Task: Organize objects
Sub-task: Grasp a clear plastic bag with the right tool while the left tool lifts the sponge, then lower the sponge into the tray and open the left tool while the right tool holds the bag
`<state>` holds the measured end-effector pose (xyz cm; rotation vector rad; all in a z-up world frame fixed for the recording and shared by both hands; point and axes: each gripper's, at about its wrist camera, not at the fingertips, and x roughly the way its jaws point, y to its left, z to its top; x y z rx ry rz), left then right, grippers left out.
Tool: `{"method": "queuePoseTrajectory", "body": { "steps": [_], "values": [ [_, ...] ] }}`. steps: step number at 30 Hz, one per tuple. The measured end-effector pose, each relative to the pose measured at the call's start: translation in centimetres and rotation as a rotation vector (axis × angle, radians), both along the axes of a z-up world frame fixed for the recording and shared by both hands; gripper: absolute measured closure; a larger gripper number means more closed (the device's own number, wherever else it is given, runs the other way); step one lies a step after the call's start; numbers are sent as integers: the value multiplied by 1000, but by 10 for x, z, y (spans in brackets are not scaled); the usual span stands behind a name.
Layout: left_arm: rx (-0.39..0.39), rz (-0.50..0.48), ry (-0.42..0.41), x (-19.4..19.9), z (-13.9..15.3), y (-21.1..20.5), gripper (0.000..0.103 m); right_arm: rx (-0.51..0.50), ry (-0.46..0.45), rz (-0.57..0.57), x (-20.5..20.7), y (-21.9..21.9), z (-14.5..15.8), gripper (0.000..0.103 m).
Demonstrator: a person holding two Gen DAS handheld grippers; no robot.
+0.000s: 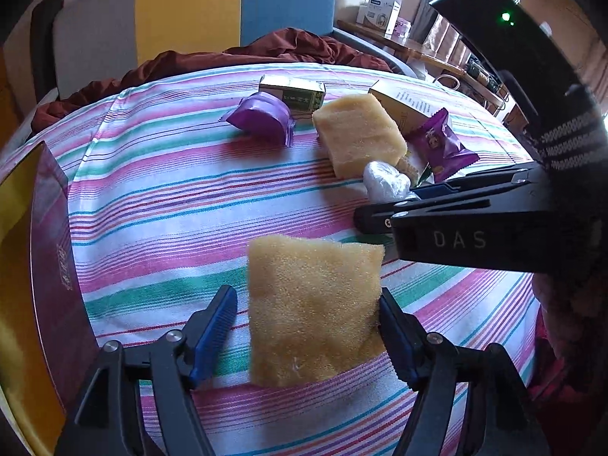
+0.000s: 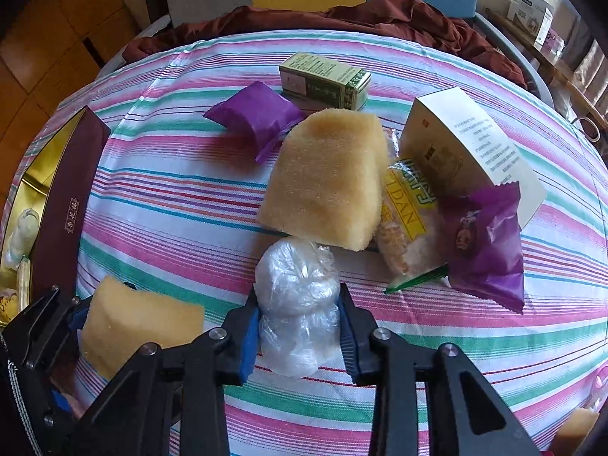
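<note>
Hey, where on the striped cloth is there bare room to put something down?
Bare striped cloth lies between the maroon box and the big sponge. It is crowded around that sponge: purple packets, green box, white box.

Sponge block (image 2: pixel 326 178) lying mid-cloth (image 2: pixel 159 205); wrapped bundle (image 2: pixel 298 304) sitting before it, snack packets (image 2: pixel 402 224) right, small carton (image 2: pixel 325 79) behind.

Grippers: both angled steeply down.
L gripper (image 1: pixel 307 326) jaws apart, only one pad touching sponge piece (image 1: pixel 311 311). R gripper (image 2: pixel 300 326) clamped on plastic-wrapped lump (image 2: pixel 298 300).
</note>
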<state>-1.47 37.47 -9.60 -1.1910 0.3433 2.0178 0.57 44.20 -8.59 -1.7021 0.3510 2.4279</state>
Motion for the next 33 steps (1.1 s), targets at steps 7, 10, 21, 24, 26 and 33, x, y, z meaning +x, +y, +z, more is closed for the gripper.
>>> {"method": "queuePoseTrajectory", "body": {
  "steps": [7, 10, 21, 24, 26, 33],
  "values": [
    [-14, 16, 14, 2, -1, 2, 28, -10, 0, -9, 3, 4, 2, 68],
    [-9, 21, 16, 1, 0, 0, 33, -12, 1, -10, 4, 5, 2, 68],
    [45, -31, 52, 29, 35, -28, 55, 16, 6, 7, 3, 4, 2, 68],
    [87, -17, 66, 27, 57, -54, 54, 19, 9, 6, 5, 5, 4, 68],
    [106, 16, 88, 19, 72, -78, 54, 20, 8, 6, 5, 6, 4, 68],
    [122, 267, 106, -54, 102, -192, 53, 67, 2, 19, 2, -3, 3, 68]
  ]
}}
